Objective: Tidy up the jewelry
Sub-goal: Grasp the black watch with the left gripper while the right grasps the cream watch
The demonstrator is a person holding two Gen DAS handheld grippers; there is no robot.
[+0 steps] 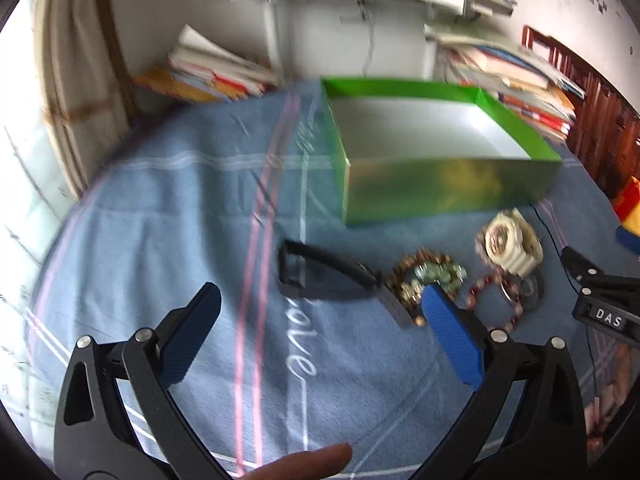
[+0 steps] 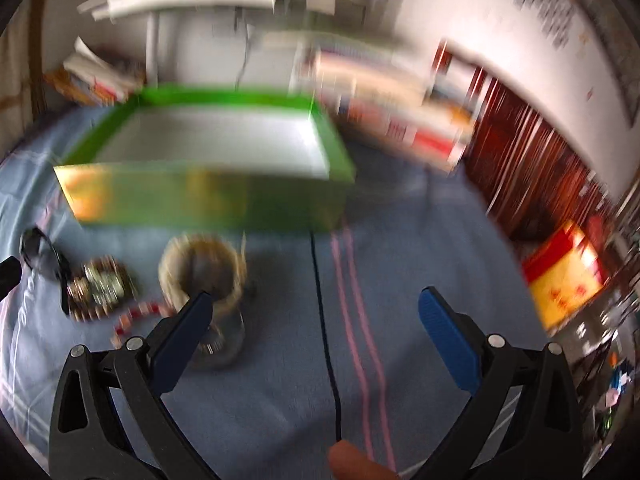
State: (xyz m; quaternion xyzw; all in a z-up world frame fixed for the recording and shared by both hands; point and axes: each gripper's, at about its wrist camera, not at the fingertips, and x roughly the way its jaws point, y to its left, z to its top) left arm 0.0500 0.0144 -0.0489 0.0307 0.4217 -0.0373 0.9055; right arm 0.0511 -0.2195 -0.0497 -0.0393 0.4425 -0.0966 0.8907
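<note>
Left wrist view: the left tool [image 1: 320, 312] hangs spread and empty over the bedsheet [image 1: 160, 240], near sunglasses [image 1: 320, 276], bracelets [image 1: 428, 280] and a watch [image 1: 512, 244] lying before the empty green box [image 1: 440, 184].

Right wrist view, blurred: the right tool [image 2: 316, 320] is spread, empty, beside the watch [image 2: 200, 268]. Likely step: first pick-up; next, close on one piece.

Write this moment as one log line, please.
left claw open | right claw open | box empty | watch on blanket
</note>
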